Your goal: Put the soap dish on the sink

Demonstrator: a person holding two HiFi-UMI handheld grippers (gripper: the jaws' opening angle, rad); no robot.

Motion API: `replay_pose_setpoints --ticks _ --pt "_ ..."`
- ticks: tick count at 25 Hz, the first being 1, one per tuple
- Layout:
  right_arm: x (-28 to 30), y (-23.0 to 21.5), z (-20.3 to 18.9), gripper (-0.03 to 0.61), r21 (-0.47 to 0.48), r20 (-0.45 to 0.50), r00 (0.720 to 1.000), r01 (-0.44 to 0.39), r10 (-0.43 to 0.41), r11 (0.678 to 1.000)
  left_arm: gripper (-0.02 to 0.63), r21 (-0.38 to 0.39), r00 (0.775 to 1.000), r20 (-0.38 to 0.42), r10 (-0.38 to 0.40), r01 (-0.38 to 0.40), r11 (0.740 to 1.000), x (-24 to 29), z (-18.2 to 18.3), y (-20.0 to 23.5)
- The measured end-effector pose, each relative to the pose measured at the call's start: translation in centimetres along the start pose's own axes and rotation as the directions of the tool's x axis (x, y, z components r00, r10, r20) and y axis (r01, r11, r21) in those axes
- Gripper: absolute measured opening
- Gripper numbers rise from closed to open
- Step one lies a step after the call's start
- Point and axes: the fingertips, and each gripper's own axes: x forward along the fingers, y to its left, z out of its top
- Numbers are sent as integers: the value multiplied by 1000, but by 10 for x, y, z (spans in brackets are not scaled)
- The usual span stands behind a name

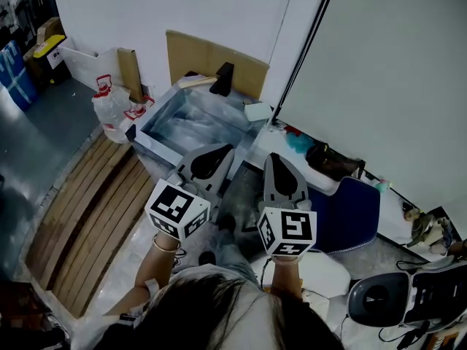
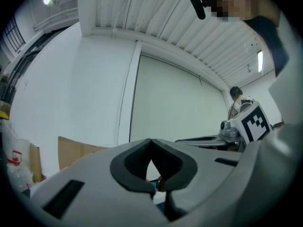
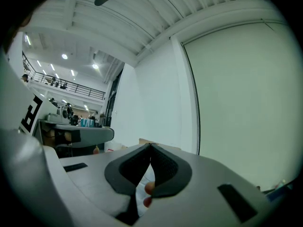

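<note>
Cardboard (image 1: pixel 195 53) backs the sink (image 1: pixel 153 143), a bag (image 1: pixel 113 111) beside; left claw (image 1: pixel 226 150) and right claw (image 1: pixel 273 159) pressed together, empty.

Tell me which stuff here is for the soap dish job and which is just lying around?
For the job: sink; small white thing at its corner, maybe the soap dish; left gripper and right gripper, both shut.
Just lying about: plastic bag; cardboard; wooden slats; black bag.

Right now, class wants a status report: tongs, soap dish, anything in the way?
Left tongs shut, empty. Right tongs shut, empty. Small pale item on sink rim, possibly the soap dish. Nothing seen blocking.
</note>
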Motion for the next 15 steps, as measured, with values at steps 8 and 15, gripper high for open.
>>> replay_pose_setpoints --ticks 8,15 --pt "-17 12 4 26 -6 13 1000 17 -17 1000 8 -5 1000 8 -5 5 1000 -19 1 -7" --pt "-20 18 9 26 -16 11 1000 19 -19 1000 8 -14 1000 9 -14 14 1000 -21 3 -9"
